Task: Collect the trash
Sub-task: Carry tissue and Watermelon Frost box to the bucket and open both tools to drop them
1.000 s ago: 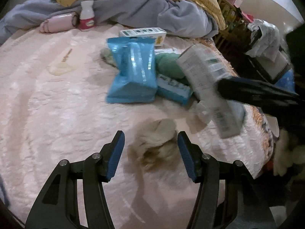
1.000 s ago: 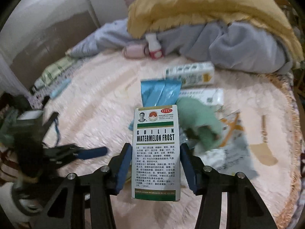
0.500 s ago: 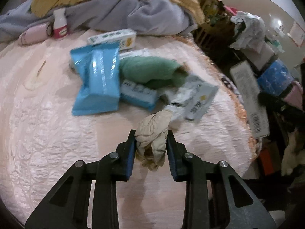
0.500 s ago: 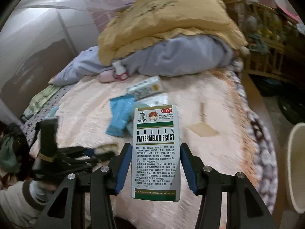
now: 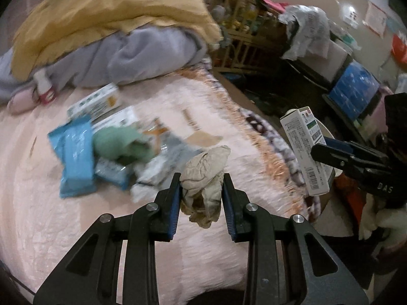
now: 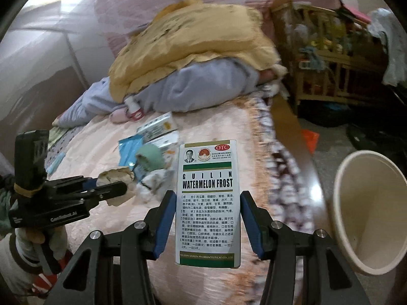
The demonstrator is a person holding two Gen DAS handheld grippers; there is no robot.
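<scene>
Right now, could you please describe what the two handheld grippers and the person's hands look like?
Both grippers, left and right, are black angular frames with silver bolts and blue finger pads. White lettering marks their bodies. A dark block is strapped on the left one with a tan band. The left hand wears a light glove.

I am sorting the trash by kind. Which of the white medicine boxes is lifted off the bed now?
The Watermelon Frost box, clamped upright in the right hand-held gripper. The yellow-marked box lies flat on the bed, near the grey blanket.
</scene>
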